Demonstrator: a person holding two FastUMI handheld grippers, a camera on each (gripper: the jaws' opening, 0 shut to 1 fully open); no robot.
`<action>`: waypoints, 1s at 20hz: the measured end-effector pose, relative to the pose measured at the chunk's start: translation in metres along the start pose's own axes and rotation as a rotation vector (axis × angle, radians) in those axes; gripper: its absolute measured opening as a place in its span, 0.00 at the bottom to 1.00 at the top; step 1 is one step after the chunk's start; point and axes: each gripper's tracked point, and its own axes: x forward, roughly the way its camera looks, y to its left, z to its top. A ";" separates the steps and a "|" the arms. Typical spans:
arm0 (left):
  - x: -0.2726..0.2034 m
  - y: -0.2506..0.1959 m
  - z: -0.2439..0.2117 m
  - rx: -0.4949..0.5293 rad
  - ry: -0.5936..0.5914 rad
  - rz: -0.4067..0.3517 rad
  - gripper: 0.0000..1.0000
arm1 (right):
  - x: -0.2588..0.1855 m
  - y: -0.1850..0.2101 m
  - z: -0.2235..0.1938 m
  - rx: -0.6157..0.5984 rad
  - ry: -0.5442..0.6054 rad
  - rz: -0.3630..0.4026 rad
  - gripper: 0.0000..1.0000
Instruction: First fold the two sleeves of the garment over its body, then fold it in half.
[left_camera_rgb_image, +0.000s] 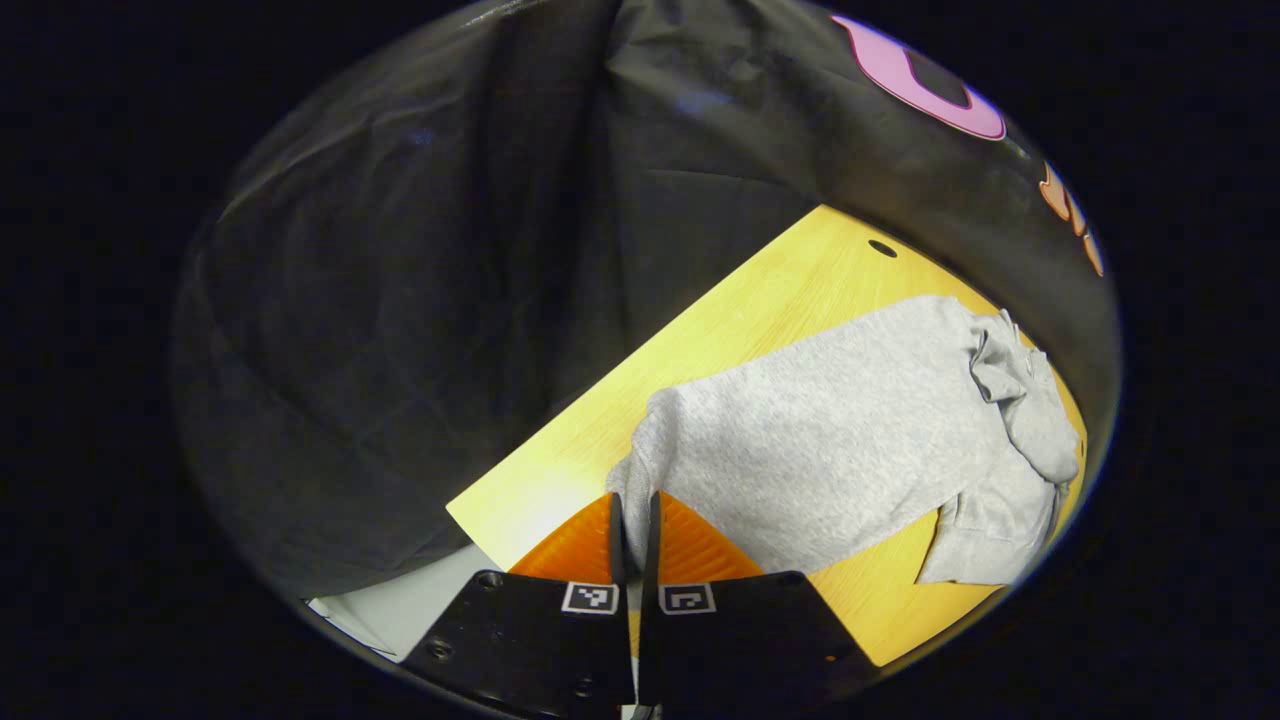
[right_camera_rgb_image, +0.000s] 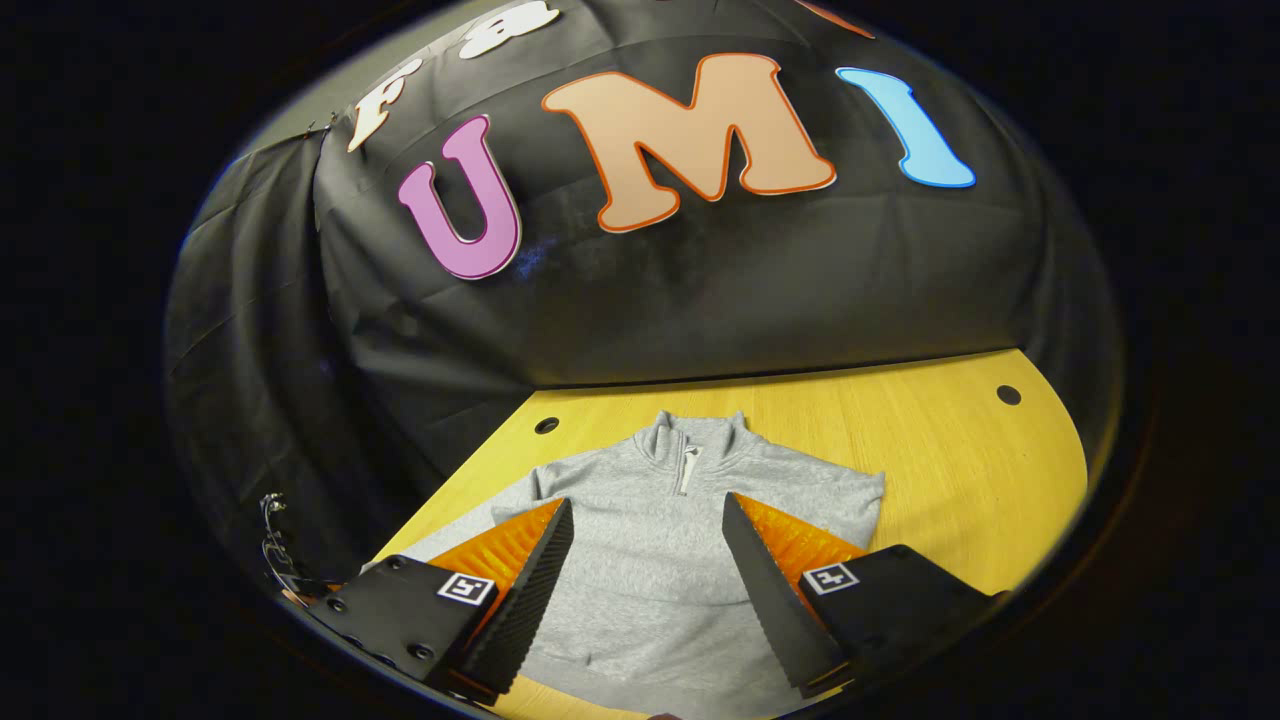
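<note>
A grey zip-neck sweatshirt (right_camera_rgb_image: 650, 580) lies flat on the yellow wooden table (right_camera_rgb_image: 950, 450), its collar (right_camera_rgb_image: 690, 445) pointing toward the booth wall. My right gripper (right_camera_rgb_image: 645, 515) hovers over its chest, open, with nothing between the fingers. In the left gripper view the same sweatshirt (left_camera_rgb_image: 830, 440) stretches away to the right, bunched at its far end (left_camera_rgb_image: 1020, 400). My left gripper (left_camera_rgb_image: 635, 510) is shut on a raised fold of the grey fabric at the near edge. I cannot tell whether that fold is a sleeve or the hem.
The table (left_camera_rgb_image: 760, 300) has small round holes near its back edge (right_camera_rgb_image: 1008, 394) (right_camera_rgb_image: 546, 425) (left_camera_rgb_image: 882, 247). The black cloth wall stands close behind it. Bare wood lies to the right of the sweatshirt. A pale surface (left_camera_rgb_image: 400, 610) shows below the table's corner.
</note>
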 end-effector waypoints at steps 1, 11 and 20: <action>-0.003 -0.001 0.009 -0.005 -0.015 0.001 0.00 | -0.003 -0.006 0.001 0.000 -0.007 -0.008 0.96; -0.033 -0.036 0.139 0.050 -0.230 -0.018 0.00 | -0.040 -0.057 0.007 0.037 -0.053 -0.084 0.96; -0.061 -0.128 0.205 0.138 -0.348 -0.129 0.00 | -0.071 -0.101 0.006 0.062 -0.085 -0.155 0.96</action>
